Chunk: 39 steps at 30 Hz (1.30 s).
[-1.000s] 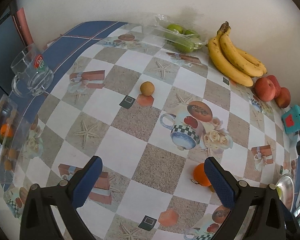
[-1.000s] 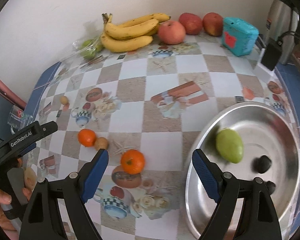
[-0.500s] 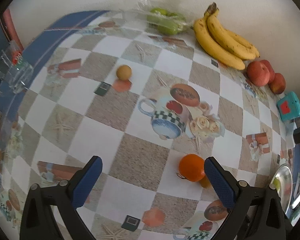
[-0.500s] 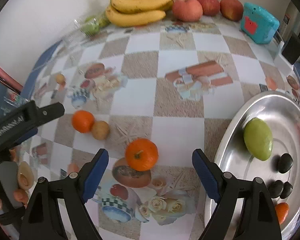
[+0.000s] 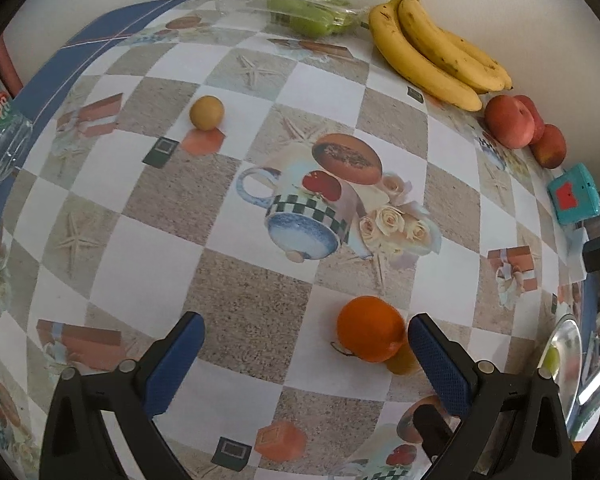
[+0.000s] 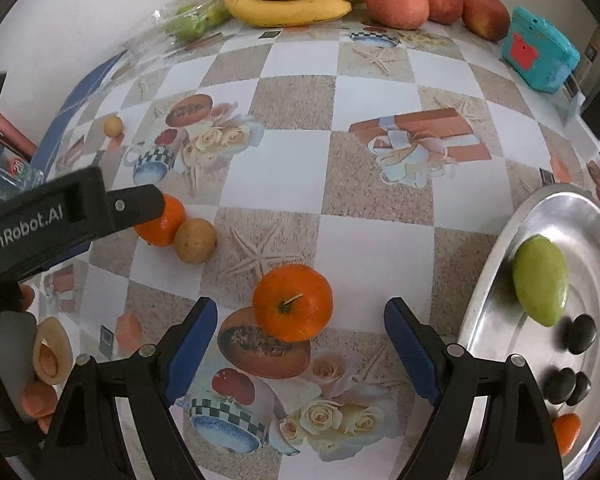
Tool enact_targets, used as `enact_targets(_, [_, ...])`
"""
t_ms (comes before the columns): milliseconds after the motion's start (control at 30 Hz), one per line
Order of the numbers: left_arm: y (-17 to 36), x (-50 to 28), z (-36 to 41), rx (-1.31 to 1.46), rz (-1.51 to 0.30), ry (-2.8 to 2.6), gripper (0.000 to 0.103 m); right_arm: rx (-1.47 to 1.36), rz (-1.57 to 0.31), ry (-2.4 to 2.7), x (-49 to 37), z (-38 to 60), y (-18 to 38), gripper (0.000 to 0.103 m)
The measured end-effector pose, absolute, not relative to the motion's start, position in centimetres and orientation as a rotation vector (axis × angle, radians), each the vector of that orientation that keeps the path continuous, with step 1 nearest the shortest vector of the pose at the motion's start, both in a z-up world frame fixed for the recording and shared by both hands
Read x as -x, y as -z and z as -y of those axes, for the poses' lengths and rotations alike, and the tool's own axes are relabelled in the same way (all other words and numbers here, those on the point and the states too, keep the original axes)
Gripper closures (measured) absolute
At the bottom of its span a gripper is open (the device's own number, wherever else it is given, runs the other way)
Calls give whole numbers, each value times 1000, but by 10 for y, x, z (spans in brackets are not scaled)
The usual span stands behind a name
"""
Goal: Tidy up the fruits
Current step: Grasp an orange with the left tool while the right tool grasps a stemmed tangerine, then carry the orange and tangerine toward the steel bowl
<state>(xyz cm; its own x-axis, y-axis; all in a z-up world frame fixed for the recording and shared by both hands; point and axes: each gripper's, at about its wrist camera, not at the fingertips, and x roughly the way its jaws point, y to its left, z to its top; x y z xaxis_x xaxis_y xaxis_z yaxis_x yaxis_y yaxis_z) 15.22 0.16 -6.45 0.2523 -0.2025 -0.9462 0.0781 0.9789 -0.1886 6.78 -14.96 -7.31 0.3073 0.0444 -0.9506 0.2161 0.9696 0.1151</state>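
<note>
- Reaching for two oranges at once: right gripper (image 6: 300, 320) with jaws wide apart and nothing gripped, a stemmed orange (image 6: 293, 302) just ahead between the blue pads; left gripper (image 5: 306, 356) likewise open and empty, a second orange (image 5: 370, 334) close against its right-hand pad.
- Landmark: steel bowl (image 6: 500, 320), already holding a green fruit (image 6: 542, 280), some dark fruits and a small orange one.
- Stemmed orange: on the surface, near the bowl's rim. Second orange: farther from the bowl, touching a small brown fruit (image 6: 195, 241).
- Centre each orange between the pads before closing; left gripper probably needs shifting toward the bowl.
- Keep the brown fruit outside the pinch, or risk knocking it away.
- Close gently on the widest part; round skin likely to roll.
</note>
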Motion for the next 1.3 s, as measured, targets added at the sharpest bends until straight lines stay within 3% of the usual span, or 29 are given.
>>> enact_targets(100, [64, -153, 2, 110, -1298, 208, 2, -234, -1251, 111, -70, 147, 74, 18])
enact_targets(167, [64, -154, 5, 104, -1294, 222, 12, -214, -1243, 115, -71, 145, 73, 31])
enact_targets(300, [65, -155, 10, 108, -1297, 251, 19, -224, -1235, 109, -71, 146, 71, 42])
enact_targets(367, [65, -155, 12, 106, -1296, 264, 29, -226, -1231, 107, -72, 146, 70, 53])
enact_targets(633, [64, -153, 17, 140, -1309, 323, 64, -244, -1225, 91, -71, 148, 68, 64])
enact_targets(1300, [39, -147, 7, 192, -1267, 298, 64, -319, -1208, 93, -63, 158, 51, 65])
